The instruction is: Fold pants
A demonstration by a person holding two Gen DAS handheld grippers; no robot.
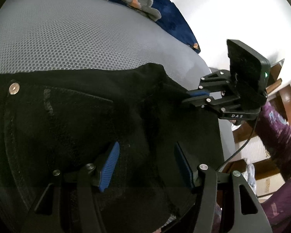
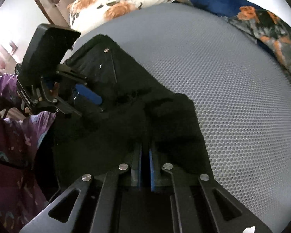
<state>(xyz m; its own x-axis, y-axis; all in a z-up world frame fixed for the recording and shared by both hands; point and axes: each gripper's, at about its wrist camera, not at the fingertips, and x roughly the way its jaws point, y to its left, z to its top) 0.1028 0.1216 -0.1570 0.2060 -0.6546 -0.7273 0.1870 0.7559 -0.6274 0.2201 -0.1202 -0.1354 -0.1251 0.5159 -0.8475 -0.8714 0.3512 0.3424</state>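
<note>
Black pants (image 1: 87,116) of a heavy, slightly linty weave lie on a grey mattress (image 1: 67,35) whose cover is a honeycomb mesh of small round holes. They take up the near part of the bed. A round silver button (image 1: 14,89) sits at the waistband on the left, beside a stitched pocket seam.

The left gripper (image 1: 145,161) hangs over the near part of the pants with its jaws about half apart; its ribbed blue pads (image 1: 109,165) hold nothing, and dark cloth shows between them.

The right gripper (image 2: 145,155) has its jaws drawn together, the two blue pads (image 2: 151,167) nearly meeting. In the left wrist view its tips (image 1: 196,97) pinch the right edge of the pants, where the cloth rises to a peak. In its own view the fabric is so dark that the fold between the pads is hard to make out.

At the far edge lies a rumpled blanket (image 2: 261,23) in navy, grey and orange, and to the far left a cream pillow (image 2: 114,3) with rust and black blotches. A purple patterned sleeve (image 1: 277,136) shows behind the right gripper's black frame.
</note>
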